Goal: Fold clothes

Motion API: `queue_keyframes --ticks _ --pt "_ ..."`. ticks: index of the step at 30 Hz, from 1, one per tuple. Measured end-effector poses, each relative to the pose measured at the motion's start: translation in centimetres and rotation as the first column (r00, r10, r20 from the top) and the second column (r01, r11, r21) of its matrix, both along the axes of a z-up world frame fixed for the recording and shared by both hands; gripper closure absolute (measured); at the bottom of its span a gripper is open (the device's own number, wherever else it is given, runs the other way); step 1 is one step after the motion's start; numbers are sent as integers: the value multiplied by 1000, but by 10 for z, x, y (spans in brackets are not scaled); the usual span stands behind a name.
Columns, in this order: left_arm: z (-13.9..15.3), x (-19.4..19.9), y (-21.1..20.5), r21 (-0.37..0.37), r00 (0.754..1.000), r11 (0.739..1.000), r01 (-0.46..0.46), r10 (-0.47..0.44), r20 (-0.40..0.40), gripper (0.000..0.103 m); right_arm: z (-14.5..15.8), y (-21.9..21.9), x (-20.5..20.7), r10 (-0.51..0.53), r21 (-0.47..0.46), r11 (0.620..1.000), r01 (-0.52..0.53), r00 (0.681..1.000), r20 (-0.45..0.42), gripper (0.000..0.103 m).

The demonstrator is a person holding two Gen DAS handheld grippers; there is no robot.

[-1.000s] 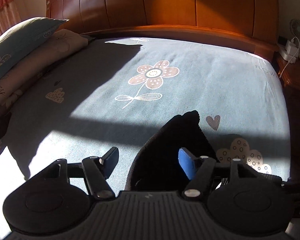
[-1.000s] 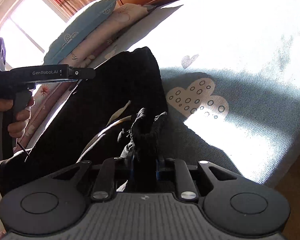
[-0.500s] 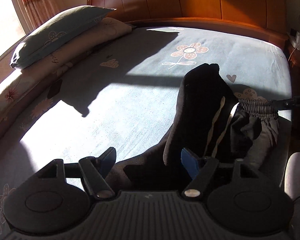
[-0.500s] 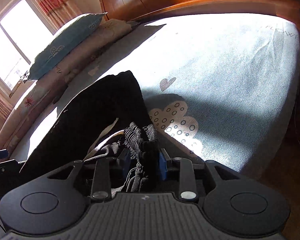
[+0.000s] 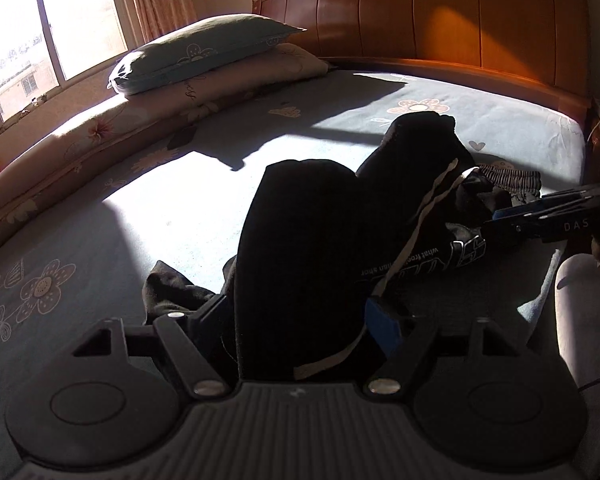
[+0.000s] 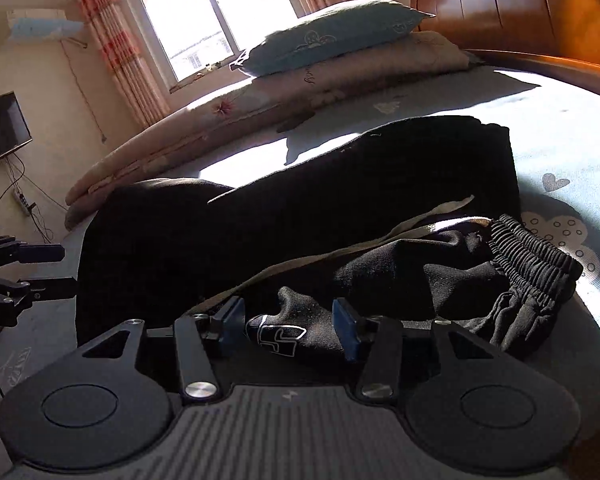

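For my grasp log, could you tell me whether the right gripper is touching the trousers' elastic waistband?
Apart. In the right wrist view the waistband lies well right of the right gripper, whose opening jaws have only a logo-printed fold between them.

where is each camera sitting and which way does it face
Left wrist: on the left claw, looking along the bed toward the headboard; black trousers between its opening fingers; right claw at right.
Right wrist: on the right claw, facing the window; fingers opening around the trousers.
Shared: trousers, pillows, bed.
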State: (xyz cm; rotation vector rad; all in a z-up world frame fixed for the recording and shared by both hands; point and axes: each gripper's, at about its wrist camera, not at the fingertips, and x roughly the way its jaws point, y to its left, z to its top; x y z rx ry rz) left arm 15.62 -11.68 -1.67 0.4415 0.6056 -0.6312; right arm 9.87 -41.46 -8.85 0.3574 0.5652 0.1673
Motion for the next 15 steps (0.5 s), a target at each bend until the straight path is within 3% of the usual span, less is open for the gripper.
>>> queue_keyframes --ticks 7,15 --pt "-39 -12 29 12 993 996 -90 91 -72 27 -34 10 -17 56 38 998 -59 996 65 43" --pt "-44 -6 30 -40 984 988 -147 143 -103 27 -43 -12 -22 -24 215 977 14 999 46 40"
